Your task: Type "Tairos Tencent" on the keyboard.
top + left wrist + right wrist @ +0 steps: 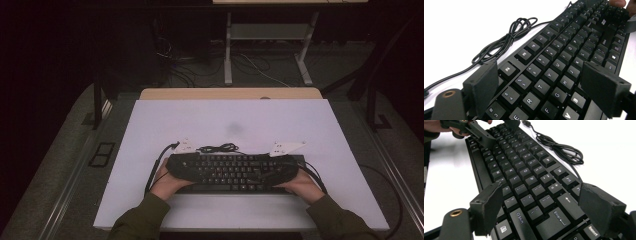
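The left gripper (175, 167) stands with jaws apart over the left end of the keyboard (232, 172), which lies near the tabletop's (150, 130) front edge, its cable (217, 148) coiled behind; the right gripper (292, 167) gapes likewise over the right end

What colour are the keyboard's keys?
Black with white letters; the keyboard shows best in the left gripper view.
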The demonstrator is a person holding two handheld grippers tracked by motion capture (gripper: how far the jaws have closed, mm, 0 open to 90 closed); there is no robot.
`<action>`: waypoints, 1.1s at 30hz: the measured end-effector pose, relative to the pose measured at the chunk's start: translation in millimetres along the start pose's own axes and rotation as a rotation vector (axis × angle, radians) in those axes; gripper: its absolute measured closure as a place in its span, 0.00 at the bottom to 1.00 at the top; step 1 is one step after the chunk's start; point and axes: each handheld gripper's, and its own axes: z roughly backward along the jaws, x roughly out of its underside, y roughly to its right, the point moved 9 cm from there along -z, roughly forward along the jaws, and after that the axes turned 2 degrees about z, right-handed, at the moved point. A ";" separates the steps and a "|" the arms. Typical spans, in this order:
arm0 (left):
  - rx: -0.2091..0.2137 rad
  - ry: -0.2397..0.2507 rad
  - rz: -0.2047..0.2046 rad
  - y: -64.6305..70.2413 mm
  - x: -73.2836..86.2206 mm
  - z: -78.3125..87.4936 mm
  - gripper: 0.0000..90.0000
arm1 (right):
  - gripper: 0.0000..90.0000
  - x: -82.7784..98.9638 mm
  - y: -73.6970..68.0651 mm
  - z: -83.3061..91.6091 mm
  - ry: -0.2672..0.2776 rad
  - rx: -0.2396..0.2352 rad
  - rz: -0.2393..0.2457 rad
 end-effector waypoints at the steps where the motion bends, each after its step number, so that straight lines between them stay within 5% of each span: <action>1: -0.002 0.005 0.000 -0.2 -0.4 0.5 0.15 | 0.21 -0.3 0.8 0.5 0.002 0.005 0.001; 10: -0.013 0.015 0.005 -1.4 2.0 3.7 0.09 | 0.17 -2.9 2.8 0.6 0.026 0.021 0.000; 33: -0.046 0.038 0.008 -4.9 15.2 21.8 0.15 | 0.16 -7.3 0.2 -11.4 0.022 -0.011 0.019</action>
